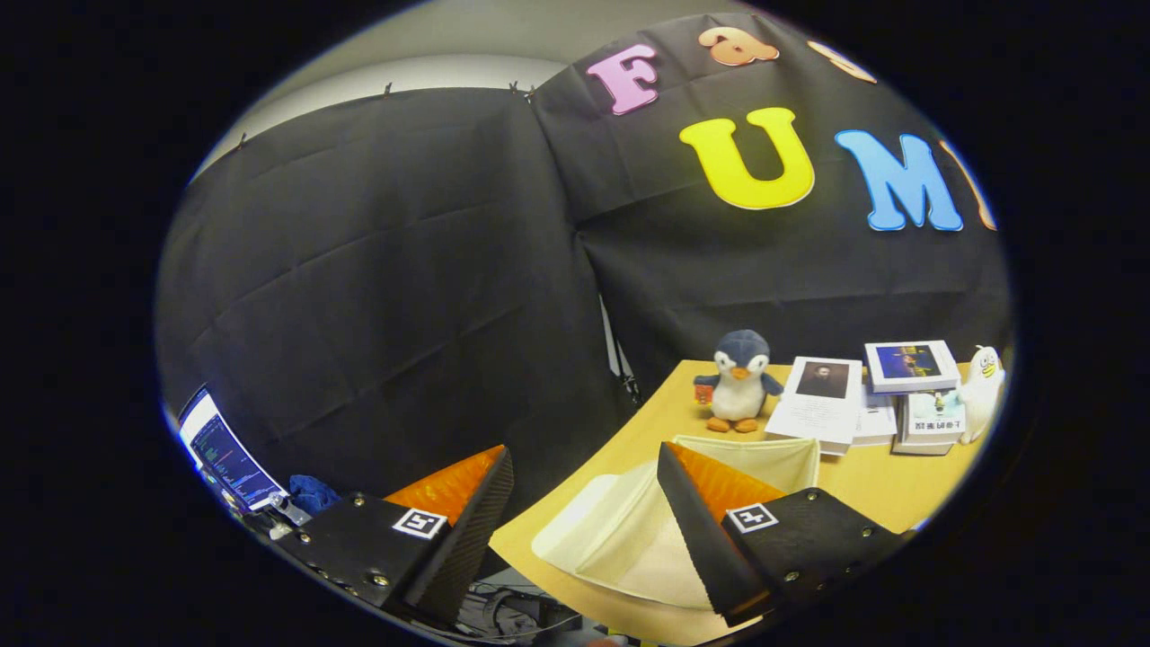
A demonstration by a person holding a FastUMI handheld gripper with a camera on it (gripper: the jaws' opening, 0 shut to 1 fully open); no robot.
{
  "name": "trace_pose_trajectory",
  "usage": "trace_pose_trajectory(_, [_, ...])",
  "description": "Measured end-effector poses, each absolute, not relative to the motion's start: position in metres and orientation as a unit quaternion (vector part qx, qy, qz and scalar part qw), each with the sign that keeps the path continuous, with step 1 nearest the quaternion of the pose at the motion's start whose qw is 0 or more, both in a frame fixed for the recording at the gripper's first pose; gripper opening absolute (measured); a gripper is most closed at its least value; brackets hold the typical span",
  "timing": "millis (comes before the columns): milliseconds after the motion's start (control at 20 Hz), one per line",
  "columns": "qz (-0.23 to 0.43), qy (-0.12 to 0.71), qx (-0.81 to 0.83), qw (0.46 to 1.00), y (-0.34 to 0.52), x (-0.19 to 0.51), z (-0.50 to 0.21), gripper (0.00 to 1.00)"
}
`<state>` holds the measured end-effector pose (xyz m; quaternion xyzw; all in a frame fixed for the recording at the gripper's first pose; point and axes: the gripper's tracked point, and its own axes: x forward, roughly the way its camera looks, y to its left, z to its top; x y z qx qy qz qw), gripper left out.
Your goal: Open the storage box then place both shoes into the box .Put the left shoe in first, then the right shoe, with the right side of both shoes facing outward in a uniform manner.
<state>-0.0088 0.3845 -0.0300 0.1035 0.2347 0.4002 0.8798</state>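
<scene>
Gripper (pixel 584 467) fingers spread, empty – cream storage box (pixel 629 530) on table (pixel 862 490) between and beyond them; penguin plush (pixel 740 380), books (pixel 822 398) farther back.

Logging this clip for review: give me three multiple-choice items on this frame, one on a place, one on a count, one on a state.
1. Where does the plush penguin stand?
A. on the wooden table, left of the books
B. inside the storage box
C. between the fingers

2. How many plush toys are on the table?
A. one
B. two
C. four

3. How is the gripper?
A. shut on the box
B. shut, empty
C. open, empty

Answers: 1 A, it stands beside the books beyond the cream fabric storage box. 2 B, penguin and white plush duck. 3 C, fingers apart, gripping nothing.
</scene>
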Motion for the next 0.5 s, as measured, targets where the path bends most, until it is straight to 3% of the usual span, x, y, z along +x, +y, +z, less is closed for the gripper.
trace_pose_trajectory(500, [0.29, 0.25, 0.095, 0.919, 0.257, 0.028, -0.07, 0.97])
